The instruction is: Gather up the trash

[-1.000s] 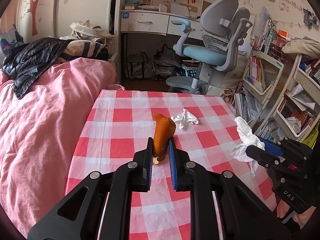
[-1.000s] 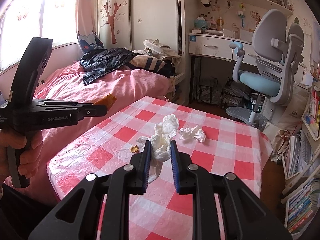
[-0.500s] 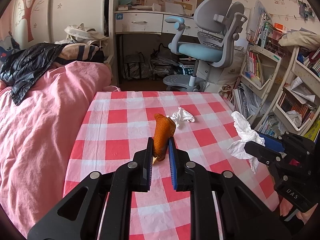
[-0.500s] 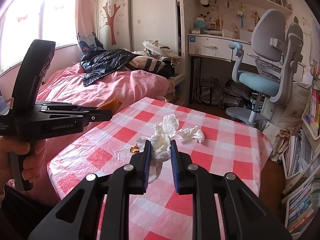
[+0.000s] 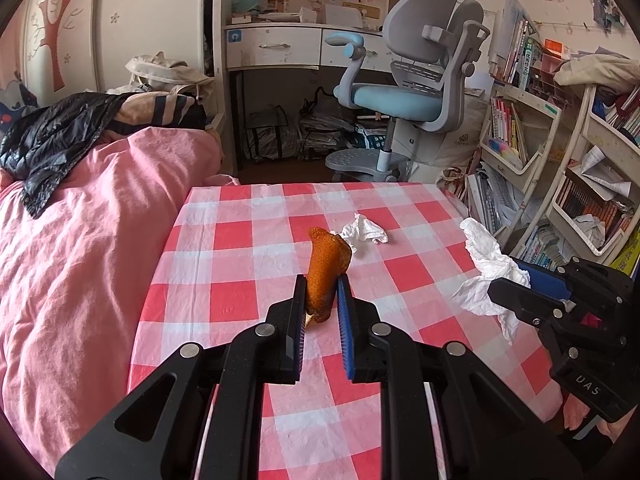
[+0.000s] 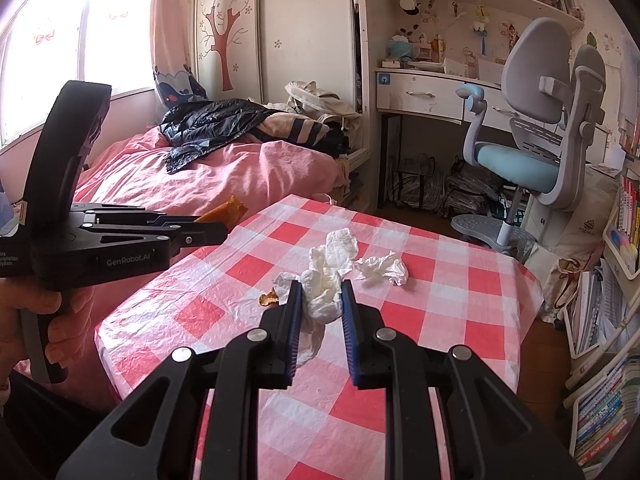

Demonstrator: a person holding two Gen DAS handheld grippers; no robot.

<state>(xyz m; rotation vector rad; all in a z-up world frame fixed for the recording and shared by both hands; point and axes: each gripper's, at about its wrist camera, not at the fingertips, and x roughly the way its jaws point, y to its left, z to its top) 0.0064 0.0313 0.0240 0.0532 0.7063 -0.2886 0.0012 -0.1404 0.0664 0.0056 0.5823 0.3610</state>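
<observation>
1. Right now your left gripper (image 5: 321,300) is clamped on an orange peel (image 5: 325,270), which stands up between the pads, lifted above the checked tablecloth (image 5: 240,264).
2. Your right gripper (image 6: 321,300) is closed on a crumpled white tissue (image 6: 326,280); a loose tail of it hangs below the pads, clear of the cloth as far as you can tell from the left wrist view.
3. On the tablecloth, 1 more crumpled tissue (image 6: 382,268) lies toward the far side, nearer the desk chair (image 6: 536,128) than your grippers are.
4. A small orange scrap (image 6: 269,300) rests on the tablecloth, just left of the right gripper's tips; it may be another bit of peel, but it is too small to be sure.
5. Your left hand (image 6: 44,320) wraps the left gripper's handle, off the cloth's near-left edge, on the side of the pink bed (image 6: 224,176).
</observation>
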